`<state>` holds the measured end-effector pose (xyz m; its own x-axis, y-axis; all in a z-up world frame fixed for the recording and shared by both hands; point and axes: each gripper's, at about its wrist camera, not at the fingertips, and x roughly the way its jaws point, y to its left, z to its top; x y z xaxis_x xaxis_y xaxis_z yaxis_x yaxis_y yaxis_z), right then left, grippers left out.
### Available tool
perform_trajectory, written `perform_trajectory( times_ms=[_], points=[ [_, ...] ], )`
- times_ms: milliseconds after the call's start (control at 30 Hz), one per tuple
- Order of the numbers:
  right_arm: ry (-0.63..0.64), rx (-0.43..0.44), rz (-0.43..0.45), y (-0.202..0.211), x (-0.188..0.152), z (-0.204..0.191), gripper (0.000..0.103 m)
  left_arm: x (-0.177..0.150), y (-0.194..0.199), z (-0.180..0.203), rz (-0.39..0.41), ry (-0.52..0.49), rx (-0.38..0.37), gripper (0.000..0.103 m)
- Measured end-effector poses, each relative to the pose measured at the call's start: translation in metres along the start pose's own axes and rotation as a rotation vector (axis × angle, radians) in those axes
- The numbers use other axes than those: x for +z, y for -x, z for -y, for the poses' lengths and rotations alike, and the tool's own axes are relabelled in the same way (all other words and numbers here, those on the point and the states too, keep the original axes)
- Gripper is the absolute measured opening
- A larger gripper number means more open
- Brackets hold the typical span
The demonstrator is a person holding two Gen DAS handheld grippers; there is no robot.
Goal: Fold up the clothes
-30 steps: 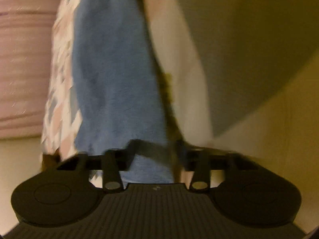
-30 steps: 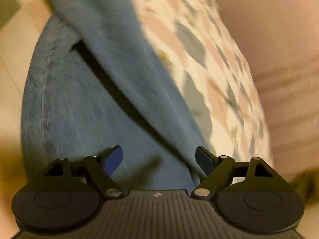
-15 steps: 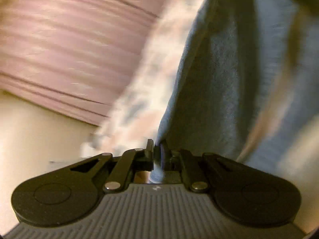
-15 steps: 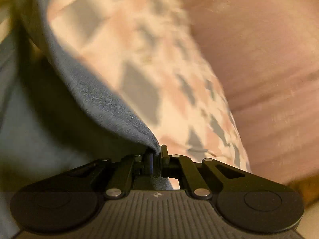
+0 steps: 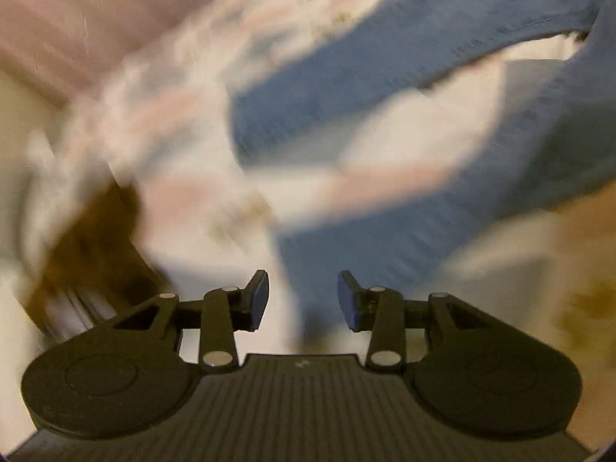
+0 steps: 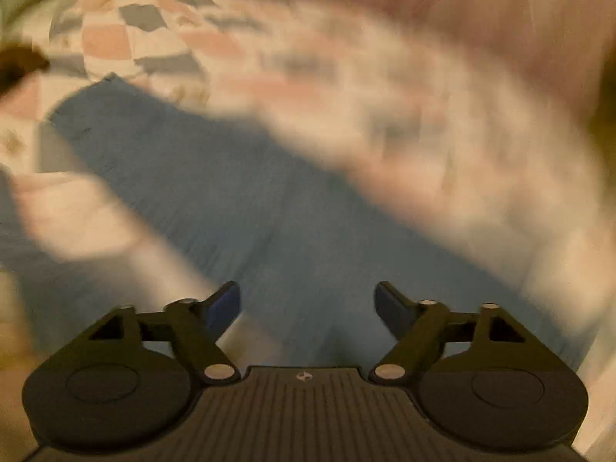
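Left gripper (image 5: 303, 296) hangs w/ jaws apart, nothing between them, over the blue garment (image 5: 385, 88), which lies in two long strips on the checked bedspread (image 5: 181, 115), probably spread out so it can be folded flat. Right gripper (image 6: 307, 308) is wider open, also w/ nothing in it, above a broad stretch of the same blue cloth that runs diagonally across the bedspread toward the pink wall behind (image 6: 462, 7). Both views v. blurred, so folds & seams can't be read; my guess: both are between grabs, lining up for the next hold.
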<state>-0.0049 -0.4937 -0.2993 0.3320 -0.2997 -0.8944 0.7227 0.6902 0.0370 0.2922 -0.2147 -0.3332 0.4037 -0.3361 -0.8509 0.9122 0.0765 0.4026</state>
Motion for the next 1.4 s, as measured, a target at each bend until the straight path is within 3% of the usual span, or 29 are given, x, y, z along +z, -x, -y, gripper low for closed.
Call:
perform_trajectory(
  times_ms=[100,133,167,233,367,400,500,533,600,733,800,867,933,1000,1033,1100,1200,1267,1400],
  points=[
    [-0.45,0.175,-0.161,0.011,-0.084,0.04,0.066,-0.024,-0.007,0.004,-0.074,0.135,-0.028,0.038],
    [-0.583,0.202,-0.207,0.014,-0.113,0.046,0.066,-0.03,-0.009,0.014,-0.091,0.083,0.02,0.038],
    [-0.68,0.203,-0.241,0.015,-0.134,0.05,0.066,-0.03,-0.021,0.022,-0.098,-0.034,0.079,0.038],
    [-0.773,0.175,-0.269,0.016,-0.161,0.051,0.066,-0.03,-0.038,0.036,-0.08,-0.26,0.13,0.044],
    [-0.857,0.135,-0.229,0.01,-0.173,0.054,0.074,-0.042,-0.074,0.055,-0.005,-0.703,0.245,0.05],
    [-0.923,0.147,-0.215,0.009,-0.177,0.058,0.076,-0.044,-0.083,0.056,0.011,-0.791,0.259,0.047],
    [-1.13,0.152,-0.151,0.007,-0.193,0.063,0.083,-0.051,-0.096,0.054,0.02,-0.976,0.244,0.007],
    [-1.19,0.15,-0.131,0.004,-0.197,0.064,0.086,-0.053,-0.093,0.053,0.027,-1.005,0.237,0.006],
    [-1.267,0.138,-0.108,-0.002,-0.203,0.065,0.086,-0.048,-0.071,0.043,0.033,-0.959,0.152,0.006],
    [-1.229,0.136,-0.105,0.001,-0.199,0.068,0.067,-0.01,0.01,-0.009,0.112,-0.714,-0.018,0.005],
    [-1.174,0.133,-0.094,0.008,-0.196,0.07,0.067,0.026,0.038,-0.048,0.144,-0.508,-0.101,0.006],
    [-1.147,0.127,-0.083,0.013,-0.19,0.074,0.067,0.067,0.053,-0.089,0.168,-0.268,-0.178,0.013],
    [-1.136,0.121,-0.077,0.015,-0.185,0.077,0.067,0.108,0.03,-0.128,0.136,0.043,-0.213,0.039],
    [-1.126,0.102,-0.066,0.015,-0.179,0.079,0.071,0.139,-0.011,-0.164,0.041,0.355,-0.26,0.039],
    [-1.118,0.09,-0.071,0.016,-0.175,0.079,0.074,0.143,-0.027,-0.172,0.003,0.441,-0.257,0.038],
    [-1.1,0.068,-0.084,0.017,-0.168,0.079,0.074,0.132,-0.054,-0.179,-0.08,0.594,-0.244,0.038],
    [-1.066,0.081,-0.095,0.021,-0.162,0.077,0.075,0.08,-0.072,-0.17,-0.185,0.854,-0.372,0.042],
    [-1.059,0.089,-0.095,0.023,-0.168,0.077,0.075,0.047,-0.08,-0.155,-0.218,1.013,-0.453,0.044],
    [-1.101,0.074,-0.124,0.024,-0.188,0.08,0.075,0.005,-0.108,-0.12,-0.26,1.337,-0.522,0.048]
  ],
)
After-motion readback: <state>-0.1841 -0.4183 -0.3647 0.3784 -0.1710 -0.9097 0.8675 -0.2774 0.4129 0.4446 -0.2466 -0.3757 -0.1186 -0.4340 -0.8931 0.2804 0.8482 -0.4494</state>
